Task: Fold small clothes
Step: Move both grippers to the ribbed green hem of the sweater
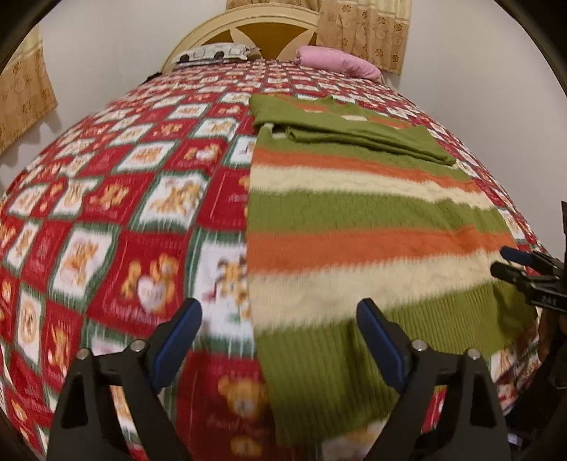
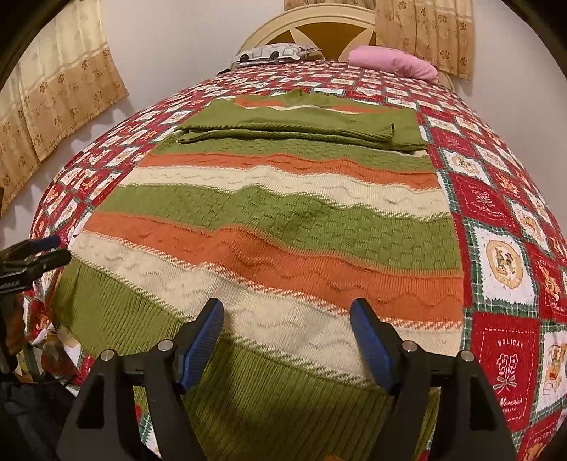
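A knit sweater (image 1: 354, 220) with green, orange and cream stripes lies flat on the bed, its ribbed green hem nearest me. Both green sleeves (image 1: 368, 140) are folded across the chest at the far end. My left gripper (image 1: 279, 312) hovers open over the hem's left corner, one finger over the bedspread and the other over the knit. In the right wrist view the sweater (image 2: 283, 220) fills the middle, and my right gripper (image 2: 286, 308) stands open above the cream stripe and hem, holding nothing. Each gripper shows in the other's view at the frame edge: right gripper (image 1: 510, 264), left gripper (image 2: 46, 250).
A red patchwork bedspread (image 1: 106, 198) with teddy-bear squares covers the bed. A pink pillow (image 1: 336, 62) and a patterned pillow (image 1: 212, 53) lie at the cream headboard (image 2: 308, 21). Gold curtains (image 2: 63, 88) hang on the walls. The bed's near edge drops off just below the hem.
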`<action>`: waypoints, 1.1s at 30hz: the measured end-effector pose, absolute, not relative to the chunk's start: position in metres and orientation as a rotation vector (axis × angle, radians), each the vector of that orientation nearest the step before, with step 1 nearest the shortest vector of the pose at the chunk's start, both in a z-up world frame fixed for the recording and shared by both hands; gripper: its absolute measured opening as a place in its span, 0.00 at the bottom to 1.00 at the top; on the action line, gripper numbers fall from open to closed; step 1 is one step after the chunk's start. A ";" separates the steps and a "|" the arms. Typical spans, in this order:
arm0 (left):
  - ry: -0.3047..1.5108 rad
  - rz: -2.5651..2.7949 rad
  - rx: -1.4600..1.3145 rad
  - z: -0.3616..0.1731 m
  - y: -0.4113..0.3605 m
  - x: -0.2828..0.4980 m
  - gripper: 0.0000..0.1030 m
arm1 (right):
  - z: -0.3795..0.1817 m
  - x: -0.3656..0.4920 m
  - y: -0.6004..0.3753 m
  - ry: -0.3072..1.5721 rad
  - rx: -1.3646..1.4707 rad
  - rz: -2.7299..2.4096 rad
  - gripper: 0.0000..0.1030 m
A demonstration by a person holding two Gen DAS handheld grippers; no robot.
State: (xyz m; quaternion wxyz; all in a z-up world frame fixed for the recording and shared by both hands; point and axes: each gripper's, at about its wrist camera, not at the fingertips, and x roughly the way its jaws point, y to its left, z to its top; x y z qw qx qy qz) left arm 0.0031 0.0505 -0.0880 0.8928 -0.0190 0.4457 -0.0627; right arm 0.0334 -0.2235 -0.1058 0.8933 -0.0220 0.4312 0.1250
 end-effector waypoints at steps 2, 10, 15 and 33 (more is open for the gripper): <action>0.946 -0.147 -0.055 -0.091 0.050 -0.001 0.77 | -0.107 0.032 -0.223 0.887 -0.050 0.255 0.74; 1.001 -0.177 -0.050 -0.108 0.034 -0.012 0.53 | -0.112 0.022 -0.218 0.845 -0.077 0.236 0.76; 0.984 -0.197 -0.035 -0.105 0.030 -0.016 0.13 | -0.114 0.015 -0.213 0.831 -0.124 0.219 0.77; 0.950 -0.124 0.033 -0.103 0.034 -0.017 0.63 | -0.099 -0.016 -0.277 0.849 -0.056 0.056 0.77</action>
